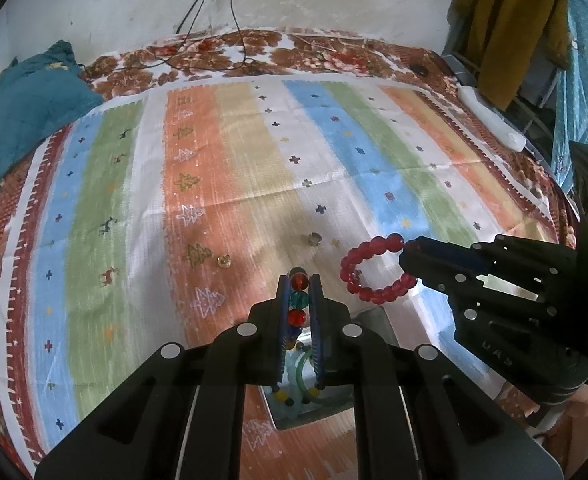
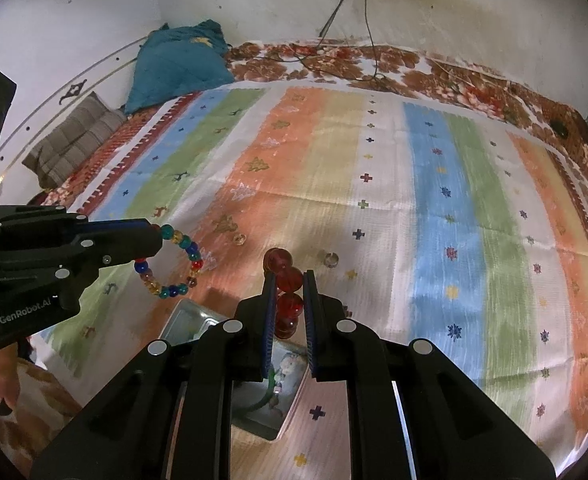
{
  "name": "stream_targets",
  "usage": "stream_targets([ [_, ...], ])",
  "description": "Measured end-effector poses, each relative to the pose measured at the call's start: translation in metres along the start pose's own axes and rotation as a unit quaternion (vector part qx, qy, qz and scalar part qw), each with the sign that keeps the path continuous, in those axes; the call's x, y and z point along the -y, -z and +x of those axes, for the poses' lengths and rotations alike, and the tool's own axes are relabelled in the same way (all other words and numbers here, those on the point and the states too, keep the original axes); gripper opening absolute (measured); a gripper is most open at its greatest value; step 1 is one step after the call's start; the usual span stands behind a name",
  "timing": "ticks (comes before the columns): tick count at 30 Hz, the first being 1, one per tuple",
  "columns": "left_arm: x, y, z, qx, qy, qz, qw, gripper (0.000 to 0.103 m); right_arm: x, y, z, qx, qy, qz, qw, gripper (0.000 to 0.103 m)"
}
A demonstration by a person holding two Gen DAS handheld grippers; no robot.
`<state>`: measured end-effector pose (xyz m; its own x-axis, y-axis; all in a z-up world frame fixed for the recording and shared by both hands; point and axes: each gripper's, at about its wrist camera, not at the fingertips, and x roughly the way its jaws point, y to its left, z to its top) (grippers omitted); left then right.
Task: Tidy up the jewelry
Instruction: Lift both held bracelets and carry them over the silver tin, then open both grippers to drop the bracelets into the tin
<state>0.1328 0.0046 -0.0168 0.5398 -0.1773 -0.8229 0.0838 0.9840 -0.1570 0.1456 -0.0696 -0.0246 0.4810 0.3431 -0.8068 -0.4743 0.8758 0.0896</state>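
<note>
Step in hand: both bracelets are lifted clear of the striped cloth (image 1: 254, 168) and carried above a small metal box (image 2: 198, 320); this looks like the drop-off stage of the sorting.
Left gripper (image 1: 299, 280): jaws narrow, clamped on the mixed-colour bracelet (image 2: 174, 264), which hangs as a loop from its tip.
Right gripper (image 2: 288, 280): jaws narrow, pinching the red bracelet (image 1: 374, 268), whose loop hangs free beyond the fingers.
Box: it sits on the cloth right under both grippers, lid off; a green ring-shaped piece (image 1: 300, 376) already lies inside.
Still on the cloth: two small rings, one pale yellow (image 1: 224, 261) and one silvery (image 1: 314, 239), lying apart from each other beyond the box.
Next move, as a judgement: lower each bracelet over the box and spread the jaws one at a time, so the loops do not tangle or catch on the rim.
Left view only: the full red loop, seen side-on.
Right view only: the full mixed-colour loop, and a picture on the box's inside.
</note>
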Motion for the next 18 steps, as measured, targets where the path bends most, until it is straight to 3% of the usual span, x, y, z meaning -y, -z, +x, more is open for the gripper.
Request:
stream_targets([
  [18,0.011,0.031,-0.015,0.008,-0.003,-0.001,1.0000,0.009,-0.011,0.031,-0.021,-0.006,-0.013,-0.010,1.000,0.014],
])
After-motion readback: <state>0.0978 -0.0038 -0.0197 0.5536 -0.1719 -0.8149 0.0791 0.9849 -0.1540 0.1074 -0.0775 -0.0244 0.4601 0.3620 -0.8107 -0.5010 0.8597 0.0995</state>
